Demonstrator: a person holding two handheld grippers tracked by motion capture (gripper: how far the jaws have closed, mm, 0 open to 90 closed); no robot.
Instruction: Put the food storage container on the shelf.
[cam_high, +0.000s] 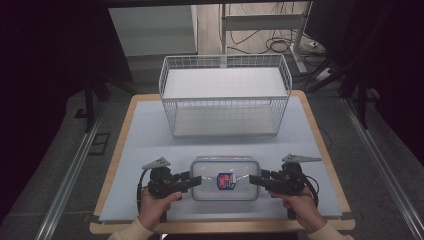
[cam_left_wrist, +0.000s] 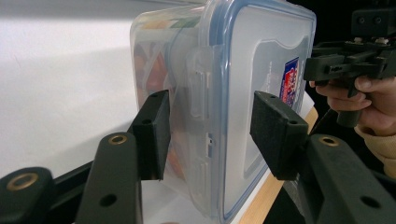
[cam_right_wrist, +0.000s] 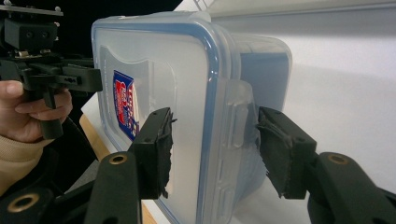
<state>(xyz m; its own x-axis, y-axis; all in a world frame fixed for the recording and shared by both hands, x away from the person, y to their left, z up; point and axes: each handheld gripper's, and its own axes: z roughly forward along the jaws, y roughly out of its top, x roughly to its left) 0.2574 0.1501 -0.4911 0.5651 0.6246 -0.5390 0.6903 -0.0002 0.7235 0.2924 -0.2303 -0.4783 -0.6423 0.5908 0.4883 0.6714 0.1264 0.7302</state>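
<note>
Behind its frosted wall, the container's (cam_left_wrist: 224, 93) orange contents blur past recognition.

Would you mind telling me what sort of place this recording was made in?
Probably a lab or workshop set up for recording. A small table stands alone on grey carpet, loose cables trail across the floor behind it, and metal desk legs show beyond the wire basket.
</note>
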